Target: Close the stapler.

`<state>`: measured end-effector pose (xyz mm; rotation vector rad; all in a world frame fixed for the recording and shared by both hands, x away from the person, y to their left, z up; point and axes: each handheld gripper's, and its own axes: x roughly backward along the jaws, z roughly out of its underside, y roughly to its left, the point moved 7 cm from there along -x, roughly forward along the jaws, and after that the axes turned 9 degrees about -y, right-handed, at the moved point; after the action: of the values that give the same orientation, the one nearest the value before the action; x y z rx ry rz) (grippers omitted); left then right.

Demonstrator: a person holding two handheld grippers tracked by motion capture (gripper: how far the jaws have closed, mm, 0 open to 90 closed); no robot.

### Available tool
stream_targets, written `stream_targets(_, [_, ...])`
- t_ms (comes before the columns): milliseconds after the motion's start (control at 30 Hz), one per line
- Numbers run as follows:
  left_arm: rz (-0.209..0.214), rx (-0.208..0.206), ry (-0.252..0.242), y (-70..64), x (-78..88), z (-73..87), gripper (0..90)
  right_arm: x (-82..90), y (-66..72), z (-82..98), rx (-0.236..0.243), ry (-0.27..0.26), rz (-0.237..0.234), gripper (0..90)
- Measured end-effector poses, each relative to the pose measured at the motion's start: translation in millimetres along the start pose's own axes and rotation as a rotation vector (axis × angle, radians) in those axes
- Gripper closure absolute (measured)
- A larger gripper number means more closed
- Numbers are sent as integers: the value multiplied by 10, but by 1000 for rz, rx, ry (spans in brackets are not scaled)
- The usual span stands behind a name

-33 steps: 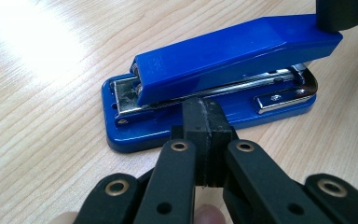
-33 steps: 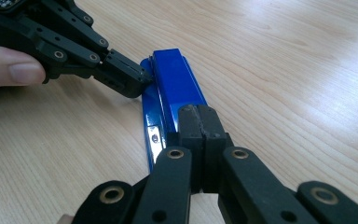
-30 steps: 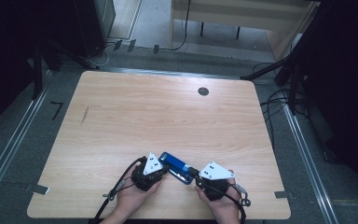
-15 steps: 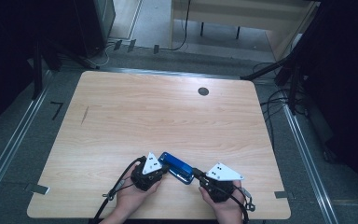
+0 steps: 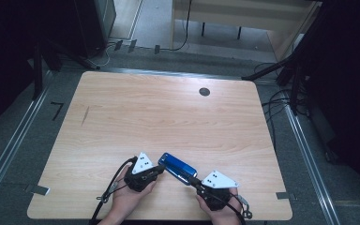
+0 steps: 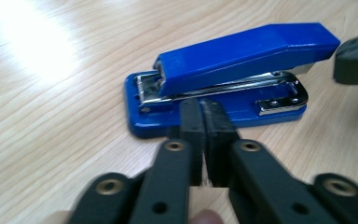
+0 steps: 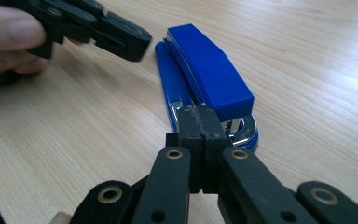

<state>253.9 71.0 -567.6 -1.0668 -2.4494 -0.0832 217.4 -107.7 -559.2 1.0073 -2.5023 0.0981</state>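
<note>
Two grippers flank a blue stapler point(image 5: 177, 168) that lies flat on the wooden table point(image 5: 168, 117), low and just right of centre in the high view, slanting from upper left to lower right. The left gripper point(image 5: 158, 171) sits at the stapler's upper-left end and the right gripper point(image 5: 194, 180) at its lower-right end. In each gripper view the two black jaws stand pressed together with nothing between them, their tips just short of the stapler's blue base point(image 6: 214, 112), so neither grasps it. This looks like the approach step, before any hold is taken. Next, one gripper would need to part its jaws wide enough to straddle the stapler's body, then come in squarely and clamp without nudging it across the smooth tabletop.
</note>
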Motion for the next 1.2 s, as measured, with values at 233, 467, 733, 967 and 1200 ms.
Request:
stream_targets(233, [-44,26,-42,136,319,56,698,-50,8,37,5,11,-3,900])
stream_targets(467, [-128,68,-92,522,755,68,392,-53,-29,47,10,13,-1,900])
stream_targets(733, [-212,112,-117,887,1160,254,259,-99,-109,60,-4,12,9,900])
stream_targets(967, [-298,161,-138,1153,1418,339,214,-162,-147,81,6,27,19,900])
stream_targets(1200, [-358,197,-160,1332,1557,367,196,-175,-251,73,-16,12,29,900])
